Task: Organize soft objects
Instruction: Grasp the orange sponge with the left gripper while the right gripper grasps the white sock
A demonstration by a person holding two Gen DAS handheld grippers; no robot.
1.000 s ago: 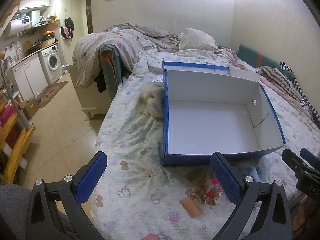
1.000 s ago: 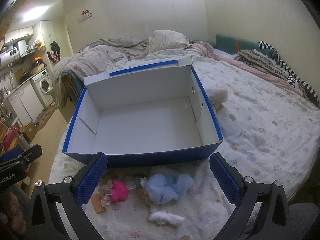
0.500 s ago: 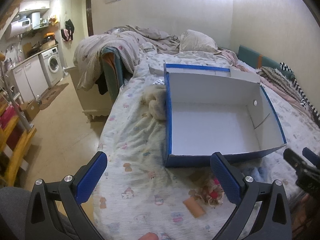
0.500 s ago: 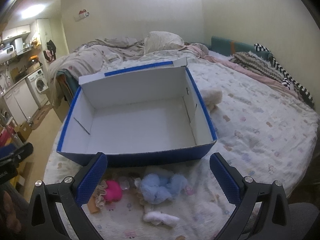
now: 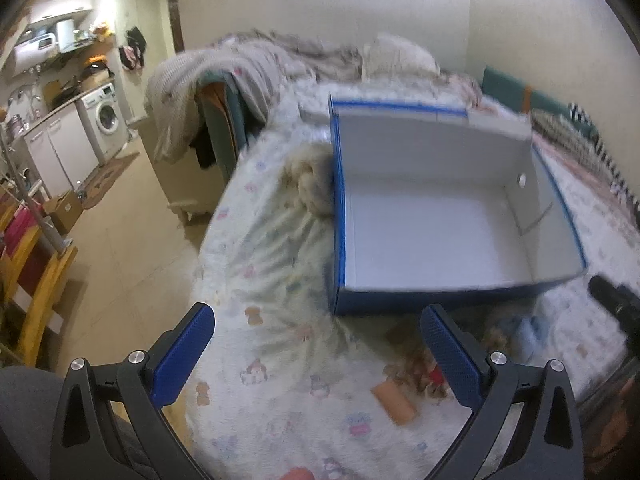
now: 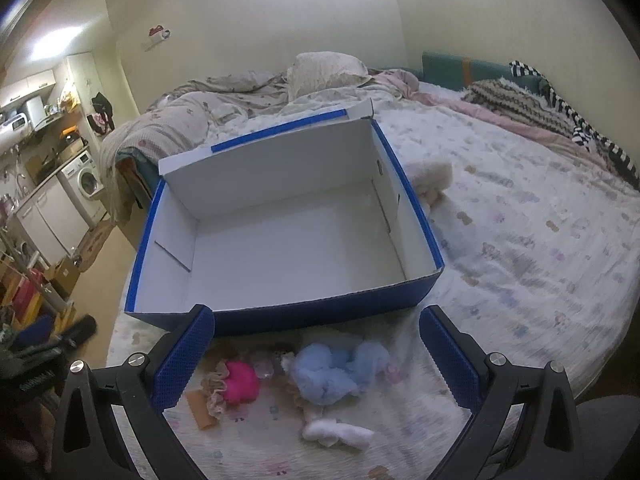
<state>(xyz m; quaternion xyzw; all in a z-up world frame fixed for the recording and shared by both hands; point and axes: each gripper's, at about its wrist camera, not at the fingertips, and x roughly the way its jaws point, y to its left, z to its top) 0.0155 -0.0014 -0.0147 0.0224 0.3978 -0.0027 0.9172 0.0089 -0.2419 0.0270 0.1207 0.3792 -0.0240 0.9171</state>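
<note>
An empty blue box with a white inside (image 6: 288,236) sits open on the bed; it also shows in the left wrist view (image 5: 440,224). In front of it lie a blue plush toy (image 6: 332,372), a pink frilled toy (image 6: 236,384), a small white soft piece (image 6: 336,434) and an orange piece (image 6: 200,408). A cream fluffy toy (image 6: 430,178) lies at the box's right side; it also shows in the left wrist view (image 5: 312,184). My right gripper (image 6: 316,356) is open above the toys. My left gripper (image 5: 316,356) is open over the bed sheet, left of the toys.
The printed bed sheet (image 6: 520,248) spreads to the right. Rumpled blankets and a pillow (image 6: 328,72) lie at the far end. The bed's left edge (image 5: 208,240) drops to a tiled floor with a washing machine (image 5: 104,120) and a yellow chair (image 5: 32,280).
Both grippers have drawn back and risen a little, so the box and toys sit slightly farther off. The left view is blurred by motion. Both stay open.
</note>
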